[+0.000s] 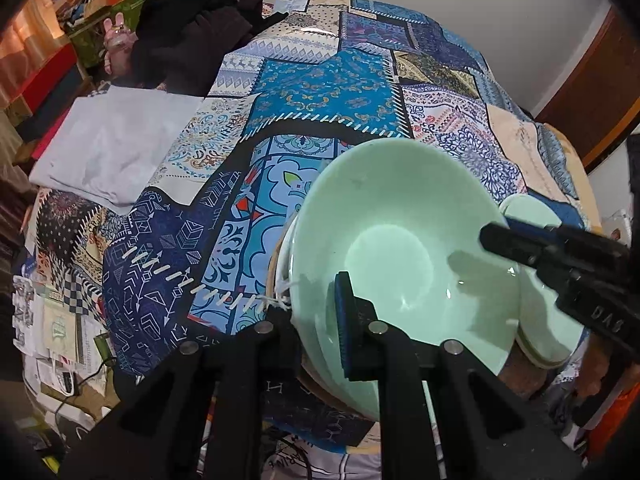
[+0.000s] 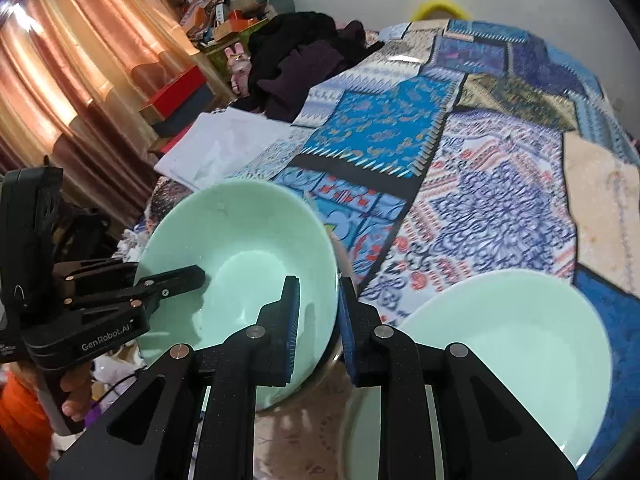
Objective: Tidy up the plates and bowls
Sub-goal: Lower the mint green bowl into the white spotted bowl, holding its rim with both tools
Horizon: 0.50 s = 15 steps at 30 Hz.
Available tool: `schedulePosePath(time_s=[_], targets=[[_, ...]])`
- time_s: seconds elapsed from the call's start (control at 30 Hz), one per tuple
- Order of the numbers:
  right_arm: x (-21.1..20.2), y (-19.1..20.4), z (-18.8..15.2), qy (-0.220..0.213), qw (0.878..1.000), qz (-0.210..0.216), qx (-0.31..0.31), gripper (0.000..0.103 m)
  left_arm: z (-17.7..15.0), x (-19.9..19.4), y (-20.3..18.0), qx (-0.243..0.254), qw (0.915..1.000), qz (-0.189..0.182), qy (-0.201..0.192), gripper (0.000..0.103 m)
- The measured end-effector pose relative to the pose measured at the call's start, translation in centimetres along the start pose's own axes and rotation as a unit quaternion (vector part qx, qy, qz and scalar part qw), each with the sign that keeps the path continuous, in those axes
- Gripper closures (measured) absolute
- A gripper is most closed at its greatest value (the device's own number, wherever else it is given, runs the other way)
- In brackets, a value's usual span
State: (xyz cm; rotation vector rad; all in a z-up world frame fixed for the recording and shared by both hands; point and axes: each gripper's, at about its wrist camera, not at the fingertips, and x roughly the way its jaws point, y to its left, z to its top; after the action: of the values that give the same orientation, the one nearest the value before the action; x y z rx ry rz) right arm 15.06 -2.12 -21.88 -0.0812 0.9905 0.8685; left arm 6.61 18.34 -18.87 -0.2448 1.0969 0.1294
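Note:
A large mint-green bowl [image 1: 396, 248] [image 2: 244, 248] sits tilted over the near edge of the patchwork bedcover. My left gripper [image 1: 312, 316] is shut on its near rim, one blue pad inside the bowl and the other finger outside. My right gripper [image 2: 320, 320] [image 1: 500, 240] straddles the opposite rim, one pad inside, one outside, closed onto the wall. A second mint-green bowl [image 2: 504, 344] [image 1: 540, 288] lies just to the right of the large one. A white rim [image 1: 282, 264] shows under the large bowl's left side.
The patchwork bedcover [image 1: 320, 92] [image 2: 480, 184] stretches away ahead. A folded white cloth [image 1: 116, 148] and dark clothes [image 1: 200, 28] lie at its left and far left. Boxes and curtains [image 2: 80, 80] line the left side. A brown surface [image 2: 304, 424] shows beneath the bowls.

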Motion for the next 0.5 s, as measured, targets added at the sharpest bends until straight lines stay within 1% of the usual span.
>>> schedulePosePath(time_s=[0.17, 0.23, 0.3, 0.37, 0.5], targets=[[-0.3, -0.3, 0.0, -0.006, 1.0, -0.005, -0.004, 0.083, 0.1, 0.1, -1.1, 0.022, 0.9996, 0.017, -0.006, 0.088], [-0.4, -0.2, -0.1, -0.006, 1.0, -0.008, -0.007, 0.082, 0.2, 0.2, -1.5, 0.031, 0.9993, 0.021, -0.005, 0.085], [-0.4, -0.3, -0.1, -0.004, 1.0, -0.004, -0.007, 0.077, 0.3, 0.1, -1.8, 0.035, 0.9992, 0.018, 0.0, 0.076], [-0.4, -0.4, -0.1, 0.0, 1.0, 0.007, -0.004, 0.075, 0.4, 0.0, -1.9, 0.034, 0.9994, 0.011, 0.004, 0.072], [-0.5, -0.1, -0.2, -0.003, 1.0, 0.008, -0.011, 0.074, 0.7, -0.4, -2.3, 0.036, 0.9993, 0.011, 0.004, 0.071]])
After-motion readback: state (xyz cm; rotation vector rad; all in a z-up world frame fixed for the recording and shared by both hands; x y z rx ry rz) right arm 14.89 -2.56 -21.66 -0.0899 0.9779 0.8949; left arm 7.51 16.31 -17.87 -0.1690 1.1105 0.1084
